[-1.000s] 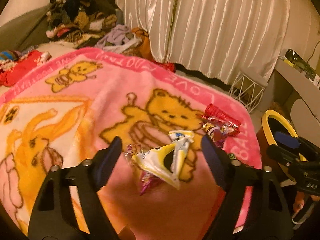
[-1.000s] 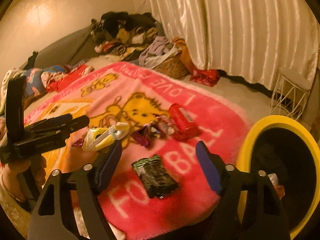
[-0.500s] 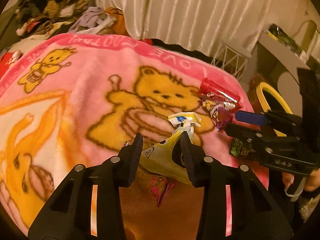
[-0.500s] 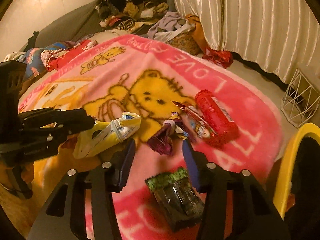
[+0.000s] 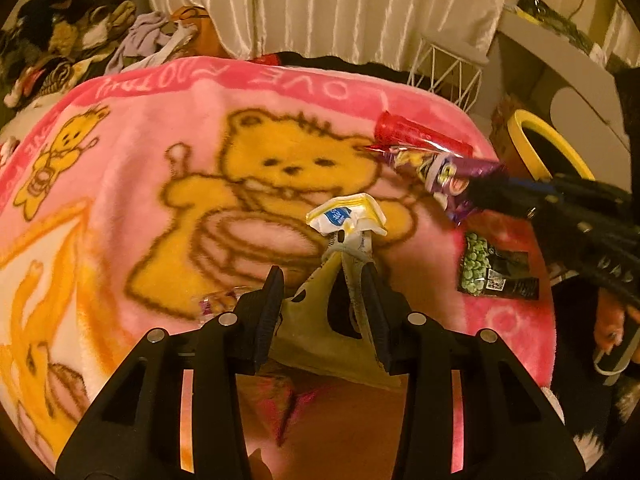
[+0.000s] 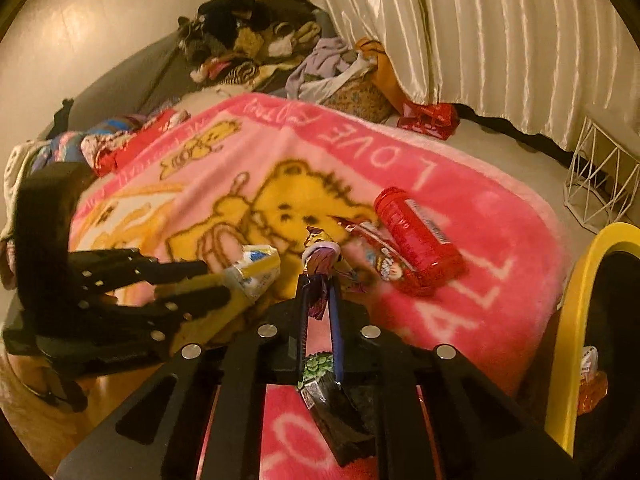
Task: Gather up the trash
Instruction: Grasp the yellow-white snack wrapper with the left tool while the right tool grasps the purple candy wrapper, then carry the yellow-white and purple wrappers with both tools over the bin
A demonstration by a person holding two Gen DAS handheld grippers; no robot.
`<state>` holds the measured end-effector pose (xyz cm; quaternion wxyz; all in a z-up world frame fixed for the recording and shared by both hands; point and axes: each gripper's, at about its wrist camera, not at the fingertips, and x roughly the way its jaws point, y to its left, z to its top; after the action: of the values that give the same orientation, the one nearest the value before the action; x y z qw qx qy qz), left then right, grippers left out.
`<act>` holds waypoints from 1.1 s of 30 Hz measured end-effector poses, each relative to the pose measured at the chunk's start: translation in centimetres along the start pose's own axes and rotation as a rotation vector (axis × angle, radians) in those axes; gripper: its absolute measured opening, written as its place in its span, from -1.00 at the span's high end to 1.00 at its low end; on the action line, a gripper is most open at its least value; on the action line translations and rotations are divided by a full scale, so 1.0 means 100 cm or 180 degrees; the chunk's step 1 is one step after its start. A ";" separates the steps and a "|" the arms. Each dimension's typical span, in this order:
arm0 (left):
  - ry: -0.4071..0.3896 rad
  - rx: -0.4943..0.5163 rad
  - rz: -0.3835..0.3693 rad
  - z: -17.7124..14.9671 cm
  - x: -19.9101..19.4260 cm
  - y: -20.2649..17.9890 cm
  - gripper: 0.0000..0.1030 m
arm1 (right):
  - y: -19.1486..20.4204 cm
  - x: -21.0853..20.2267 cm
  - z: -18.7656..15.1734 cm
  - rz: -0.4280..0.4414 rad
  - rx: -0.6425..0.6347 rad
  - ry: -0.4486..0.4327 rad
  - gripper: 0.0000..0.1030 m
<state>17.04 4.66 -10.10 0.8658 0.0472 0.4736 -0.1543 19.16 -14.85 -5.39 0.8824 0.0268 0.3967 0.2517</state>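
Pink fleece blanket [image 5: 132,128] with yellow cartoon bears covers the bed in front of you, lit in warm, dim light. Nearest to you, your left gripper [image 5: 326,280] is clamped on a crumpled yellow and white wrapper [image 5: 344,220], its pads pressing the packet's sides while the crinkled top sticks up past the fingertips. Your right gripper [image 6: 320,292] has a purple wrapper [image 6: 322,258] between its jaws, which are closing to a narrow slit on it; the wrapper's twisted end pokes up above the tips. Just beneath that gripper lies a dark packet with a green pea picture [image 5: 494,266], flat on the blanket. A little farther on, a foil snack wrapper [image 6: 380,258] rests touching a red cylindrical tube [image 6: 418,248], which lies on its side near the blanket's far right corner. To your right, off the bed's edge, stands a black bin with a yellow rim [image 6: 572,320]. Beyond the blanket sit a white wire basket [image 6: 600,184], a heap of clothes [image 6: 256,44] at the bed's far end, and pale pleated curtains [image 5: 340,4] along the back wall.
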 end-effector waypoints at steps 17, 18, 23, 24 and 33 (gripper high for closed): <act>0.0300 -0.0091 -0.0081 0.020 0.023 -0.026 0.43 | -0.035 -0.047 -0.012 -0.0020 0.0287 -0.0216 0.81; 0.0291 -0.0137 -0.0110 0.019 0.023 -0.025 0.45 | -0.037 -0.049 -0.012 -0.0023 0.0293 -0.0227 0.81; 0.0124 -0.0343 -0.0196 0.015 0.014 -0.022 0.60 | -0.043 -0.059 -0.014 -0.0031 0.0315 -0.0281 0.81; 0.0078 -0.0372 -0.0193 0.014 0.010 -0.023 0.61 | -0.044 -0.061 -0.015 -0.0028 0.0323 -0.0291 0.81; -0.0202 -0.0558 -0.0258 0.014 -0.015 -0.033 0.88 | -0.051 -0.074 -0.018 -0.0011 0.0371 -0.0354 0.81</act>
<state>16.40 1.52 -7.82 0.8743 -0.0528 0.4592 -0.1485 15.91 -23.01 -2.77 0.9004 0.0914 0.3610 0.2248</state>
